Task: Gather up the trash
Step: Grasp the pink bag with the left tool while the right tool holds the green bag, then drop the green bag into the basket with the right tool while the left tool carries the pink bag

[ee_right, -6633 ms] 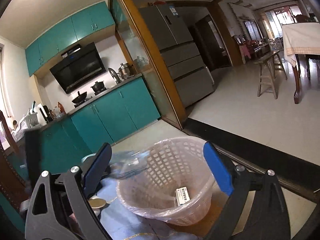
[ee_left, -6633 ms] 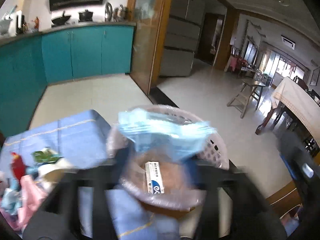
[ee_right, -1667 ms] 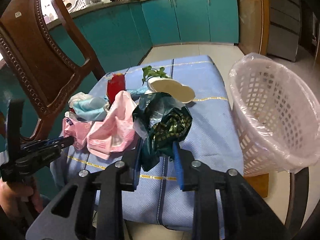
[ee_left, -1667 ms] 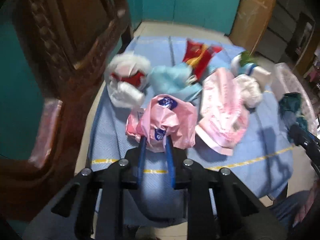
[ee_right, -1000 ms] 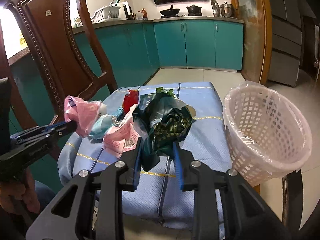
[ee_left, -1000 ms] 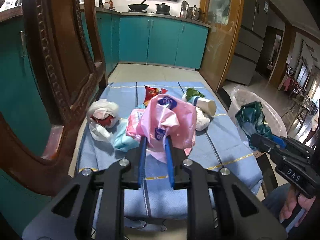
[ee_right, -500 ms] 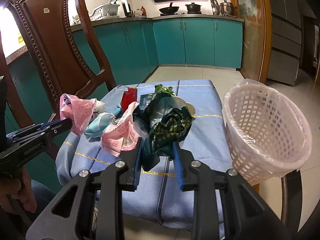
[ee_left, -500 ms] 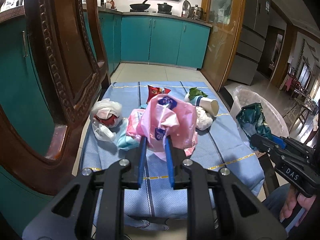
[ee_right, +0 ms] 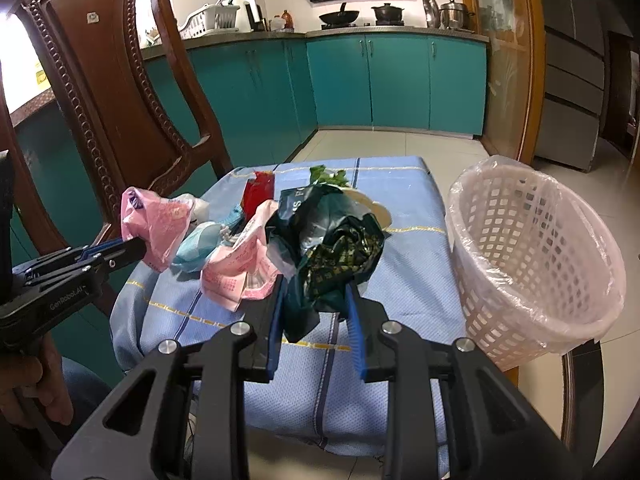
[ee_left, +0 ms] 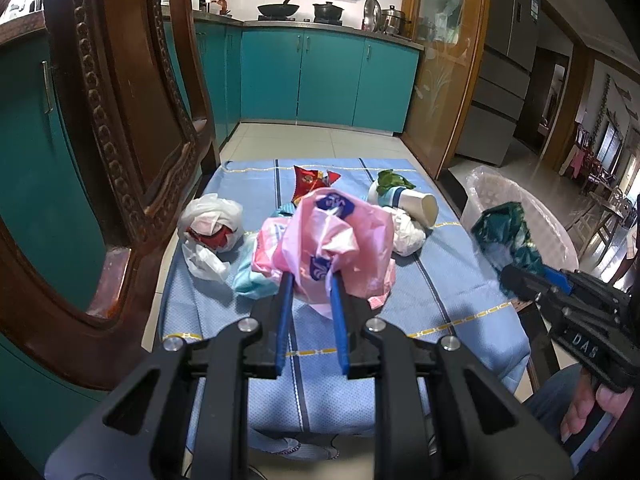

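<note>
Left tongs (ee_left: 310, 280), seen from the left wrist, were pinched narrow on a crumpled pink plastic bag (ee_left: 336, 240) with blue printing, lifted clear of the blue cloth tabletop (ee_left: 440, 280). At 3 o'clock the right tongs (ee_left: 508, 276) clamped a dark green wrapper (ee_left: 504, 228), a hand (ee_left: 588, 416) showing below them. Behind the pink bag lay the uncollected pieces: a white bag with red inside (ee_left: 212, 224) at 9 o'clock, a pale blue wad (ee_left: 250, 280) just beside it, a red snack packet (ee_left: 310, 180) at 12 o'clock, a tipped paper cup (ee_left: 416, 204) with green leaf at 1 o'clock and a white tissue lump (ee_left: 406, 234) under it. The lined basket (ee_left: 552, 236) stood past the tabletop's right edge.

From the right wrist, the right tongs (ee_right: 316, 292) were closed narrowly on the same glossy, crinkled green wrapper (ee_right: 332, 248), held above the tabletop (ee_right: 404, 292). A pink printed packet (ee_right: 236, 276) lay at 10 o'clock beside it, and the left tongs (ee_right: 138, 250) with the pink bag (ee_right: 156, 220) hung at 9 o'clock. The white lattice basket (ee_right: 532, 252), lined with thin clear plastic, tilted at 3 o'clock; its inside was hidden here.

By my reading the work was mid-course: two pieces were gripped but not dropped, and about six remained on the cloth
</note>
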A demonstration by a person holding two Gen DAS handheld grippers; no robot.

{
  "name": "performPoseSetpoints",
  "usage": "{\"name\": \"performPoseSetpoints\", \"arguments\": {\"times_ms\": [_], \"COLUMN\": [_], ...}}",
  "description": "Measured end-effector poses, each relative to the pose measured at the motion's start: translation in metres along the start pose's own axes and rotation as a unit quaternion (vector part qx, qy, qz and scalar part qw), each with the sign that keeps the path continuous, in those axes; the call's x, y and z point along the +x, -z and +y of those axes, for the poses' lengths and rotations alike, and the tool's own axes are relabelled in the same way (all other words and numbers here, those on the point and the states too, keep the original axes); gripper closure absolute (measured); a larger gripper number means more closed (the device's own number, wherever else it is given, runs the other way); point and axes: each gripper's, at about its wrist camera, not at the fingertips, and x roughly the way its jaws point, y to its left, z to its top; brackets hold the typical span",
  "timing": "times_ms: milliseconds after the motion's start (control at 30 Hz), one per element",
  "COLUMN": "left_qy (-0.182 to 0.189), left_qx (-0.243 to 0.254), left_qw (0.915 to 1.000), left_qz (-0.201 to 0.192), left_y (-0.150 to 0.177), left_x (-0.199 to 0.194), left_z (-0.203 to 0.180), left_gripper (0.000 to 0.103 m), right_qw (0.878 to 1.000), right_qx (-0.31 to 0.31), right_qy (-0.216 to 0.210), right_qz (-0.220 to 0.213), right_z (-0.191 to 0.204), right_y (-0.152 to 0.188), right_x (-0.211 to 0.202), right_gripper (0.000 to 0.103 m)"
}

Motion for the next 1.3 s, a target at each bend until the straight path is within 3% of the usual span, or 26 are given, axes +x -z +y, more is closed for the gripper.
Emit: {"name": "performPoseSetpoints", "arguments": {"times_ms": [100,300,367,400,433,500,733,900,1033,1233,1267,1300], "left_qy": [0.000,0.004,0.003,0.003,0.002,0.001,0.004,0.018,0.065,0.161,0.180,0.188], "left_qx": [0.001,0.002,0.004,0.005,0.005,0.006,0.017,0.043,0.071,0.126,0.131,0.137], "left_qw": [1.0000,1.0000,1.0000,1.0000,1.0000,1.0000,0.9999,0.9989,0.9952,0.9789,0.9748,0.9725], "left_qz": [0.001,-0.001,0.000,0.000,0.000,0.001,-0.001,0.004,0.017,0.000,0.000,-0.003], "left_y": [0.000,0.000,0.001,0.001,0.001,0.001,0.002,-0.002,-0.021,-0.080,-0.091,-0.101], "left_x": [0.000,0.000,0.000,0.001,0.001,0.001,0.001,0.007,0.019,0.046,0.054,0.064], "left_z": [0.000,-0.001,-0.002,-0.002,-0.002,-0.003,-0.009,-0.029,-0.071,-0.185,-0.205,-0.225], "left_gripper": [0.083,0.083,0.083,0.083,0.083,0.083,0.083,0.083,0.083,0.081,0.076,0.063], "right_qw": [0.999,0.985,0.978,0.974,0.970,0.962,0.942,0.949,0.944,0.899,0.894,0.890], "right_qx": [0.023,0.118,0.142,0.160,0.179,0.232,0.283,0.252,0.245,0.326,0.333,0.339], "right_qy": [0.020,0.093,0.121,0.137,0.144,0.122,0.111,0.114,0.130,0.161,0.164,0.167], "right_qz": [-0.027,-0.089,-0.094,-0.084,-0.074,-0.075,-0.144,-0.153,-0.177,-0.244,-0.250,-0.257], "right_z": [-0.017,-0.096,-0.119,-0.133,-0.143,-0.161,-0.170,-0.156,-0.153,-0.181,-0.184,-0.186], "right_y": [-0.009,-0.040,-0.044,-0.043,-0.041,-0.035,-0.021,-0.024,-0.024,-0.006,-0.004,-0.002], "right_x": [-0.007,-0.023,-0.020,-0.015,-0.011,-0.017,-0.056,-0.059,-0.066,-0.095,-0.098,-0.102], "right_gripper": [0.075,0.074,0.056,0.033,0.028,0.027,0.021,0.019,0.017,0.013,0.013,0.013]}}
